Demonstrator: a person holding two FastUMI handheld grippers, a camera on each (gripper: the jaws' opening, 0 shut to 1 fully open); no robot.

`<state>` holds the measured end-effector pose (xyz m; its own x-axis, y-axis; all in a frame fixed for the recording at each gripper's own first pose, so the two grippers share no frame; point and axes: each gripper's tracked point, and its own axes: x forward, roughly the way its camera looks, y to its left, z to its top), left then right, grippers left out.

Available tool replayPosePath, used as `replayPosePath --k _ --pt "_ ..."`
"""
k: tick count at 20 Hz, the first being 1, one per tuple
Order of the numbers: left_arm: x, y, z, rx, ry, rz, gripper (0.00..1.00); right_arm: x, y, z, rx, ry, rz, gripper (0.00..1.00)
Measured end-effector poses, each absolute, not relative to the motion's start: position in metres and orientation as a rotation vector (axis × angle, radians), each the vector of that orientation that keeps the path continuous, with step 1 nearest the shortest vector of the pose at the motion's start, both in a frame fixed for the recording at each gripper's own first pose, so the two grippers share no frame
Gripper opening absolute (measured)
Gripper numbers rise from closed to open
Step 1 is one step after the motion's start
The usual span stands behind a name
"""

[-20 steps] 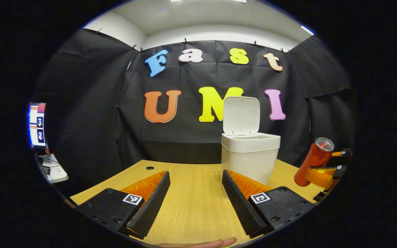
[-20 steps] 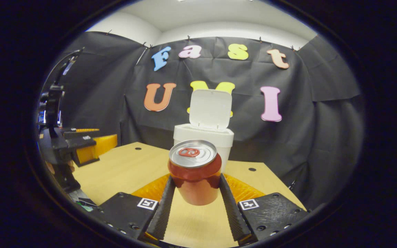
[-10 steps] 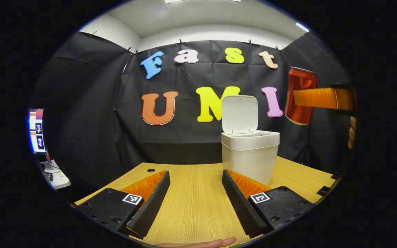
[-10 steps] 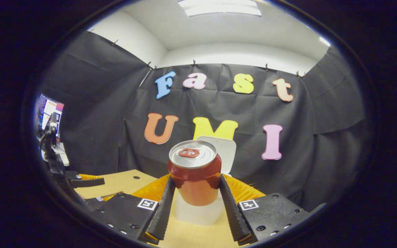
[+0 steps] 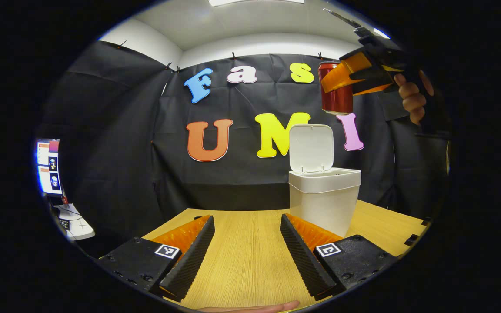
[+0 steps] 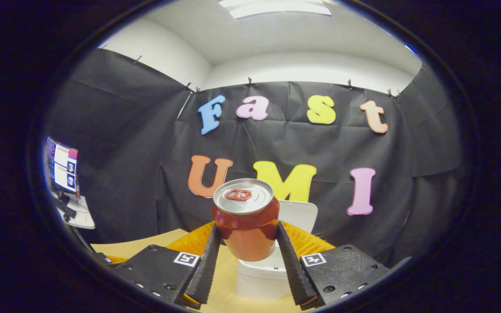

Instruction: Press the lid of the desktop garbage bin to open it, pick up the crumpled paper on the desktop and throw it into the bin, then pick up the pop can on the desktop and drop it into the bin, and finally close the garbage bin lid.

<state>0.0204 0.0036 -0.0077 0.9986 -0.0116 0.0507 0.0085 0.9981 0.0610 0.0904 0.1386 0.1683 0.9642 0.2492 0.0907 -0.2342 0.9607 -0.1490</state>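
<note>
A white desktop bin (image 5: 323, 201) stands on the wooden desk (image 5: 246, 256) with its lid (image 5: 311, 148) raised upright. High above the bin, a red pop can (image 5: 336, 89) hangs upright in my right gripper (image 5: 346, 78), which a hand (image 5: 410, 98) holds. In the right gripper view the can (image 6: 245, 221) sits between both fingers of my right gripper (image 6: 246, 256), shut on it, and the bin (image 6: 262, 276) with its lid (image 6: 298, 215) shows behind and below. My left gripper (image 5: 244, 250) is open low over the desk, left of the bin.
A monitor (image 5: 48, 167) and a small white side table (image 5: 74, 221) stand beyond the desk's left edge. Black cloth walls close the back and sides. A cable hole (image 5: 198, 217) sits near the desk's far left edge.
My right gripper has lifted the can from desk height to well above the bin and carried it leftward toward the bin. The left gripper has barely moved.
</note>
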Motion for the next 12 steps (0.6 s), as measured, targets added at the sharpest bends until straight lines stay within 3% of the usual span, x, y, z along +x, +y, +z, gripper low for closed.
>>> replayPosePath --k 3,6,12 --pt "0.020 0.000 -0.009 0.045 -0.050 -0.053 0.98 0.130 0.139 0.184 -0.070 0.009 0.212 0.71" --pt "0.020 0.006 -0.008 0.059 -0.057 -0.040 0.98 0.168 0.122 0.205 -0.093 0.057 0.101 0.70" --pt "0.028 0.002 -0.022 0.062 -0.010 -0.050 0.98 0.245 0.105 0.177 -0.051 0.183 0.004 0.70"
